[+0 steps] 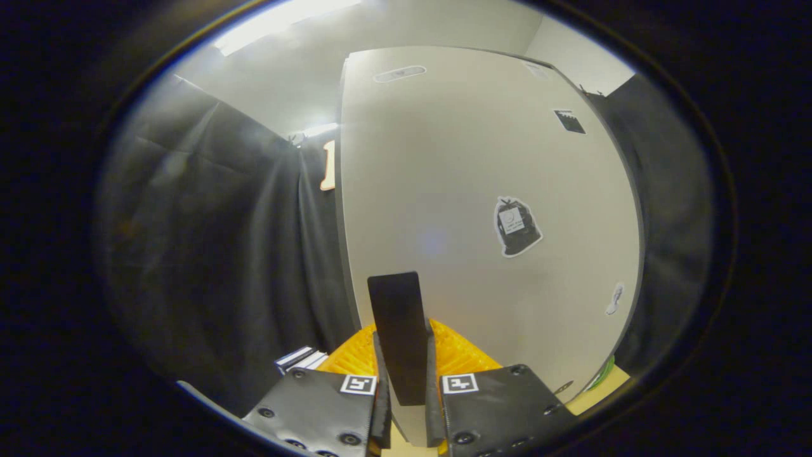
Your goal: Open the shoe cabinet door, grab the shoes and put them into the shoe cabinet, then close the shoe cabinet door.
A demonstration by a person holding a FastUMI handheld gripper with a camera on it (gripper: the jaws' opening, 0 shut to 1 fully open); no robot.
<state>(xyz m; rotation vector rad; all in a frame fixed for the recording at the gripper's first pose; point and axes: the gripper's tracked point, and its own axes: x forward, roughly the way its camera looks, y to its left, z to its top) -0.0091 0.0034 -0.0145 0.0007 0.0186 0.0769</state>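
The gripper (406,381) has its fingers pressed narrowly on either side of a dark upright handle (398,317), long axis vertical, fixed to the pale shoe cabinet door (457,190) directly ahead and facing them.

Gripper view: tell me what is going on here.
The hand-held gripper has its fingers closed on the dark handle that stands out from the pale shoe cabinet door. The door faces the camera, stickers on its front, black cloth on either side. Something orange sits just behind the fingers.
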